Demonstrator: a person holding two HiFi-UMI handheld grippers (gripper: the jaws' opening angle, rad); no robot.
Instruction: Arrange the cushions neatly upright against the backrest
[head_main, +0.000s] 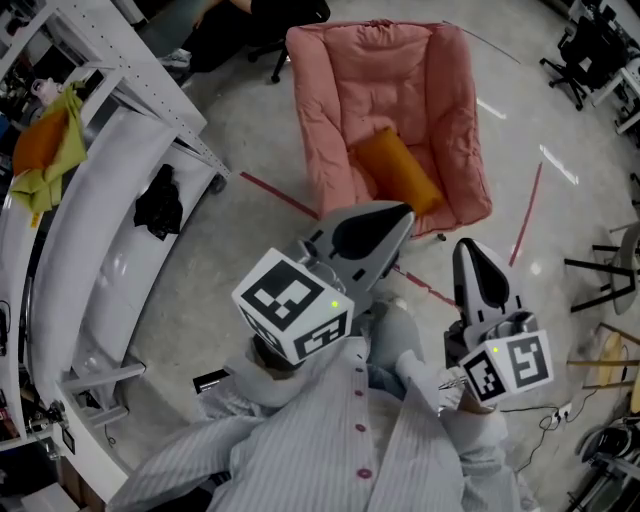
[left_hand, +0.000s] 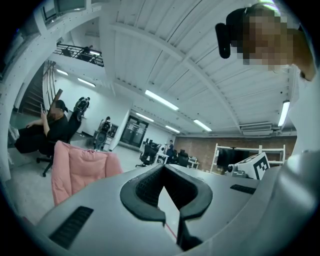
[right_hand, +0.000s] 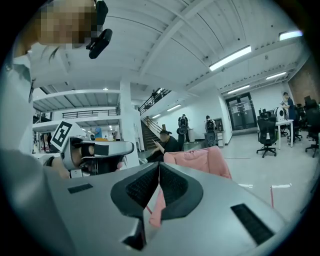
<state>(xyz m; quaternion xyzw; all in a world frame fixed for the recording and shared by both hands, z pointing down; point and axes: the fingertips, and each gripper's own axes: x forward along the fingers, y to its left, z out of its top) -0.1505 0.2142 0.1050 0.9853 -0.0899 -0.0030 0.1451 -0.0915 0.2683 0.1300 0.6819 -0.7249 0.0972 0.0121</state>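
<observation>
A pink padded armchair (head_main: 385, 95) stands on the floor ahead of me. An orange cushion (head_main: 397, 170) lies slanted on its seat, low against the backrest. My left gripper (head_main: 404, 213) is held level just short of the chair's front edge, shut and empty. To its right, my right gripper (head_main: 469, 247) is also shut with nothing in it, a little farther back. In the left gripper view the shut left gripper (left_hand: 163, 167) has the chair (left_hand: 80, 172) off to its left. The right gripper (right_hand: 159, 164) in its own view points at the chair (right_hand: 200, 159).
A white rack (head_main: 110, 230) runs along the left with orange and yellow-green cloths (head_main: 45, 150) and a black item (head_main: 160, 200) on it. Red tape lines (head_main: 525, 215) mark the floor. Office chairs (head_main: 590, 50) and stools (head_main: 610, 270) stand at the right. A seated person (left_hand: 50, 132) is behind the armchair.
</observation>
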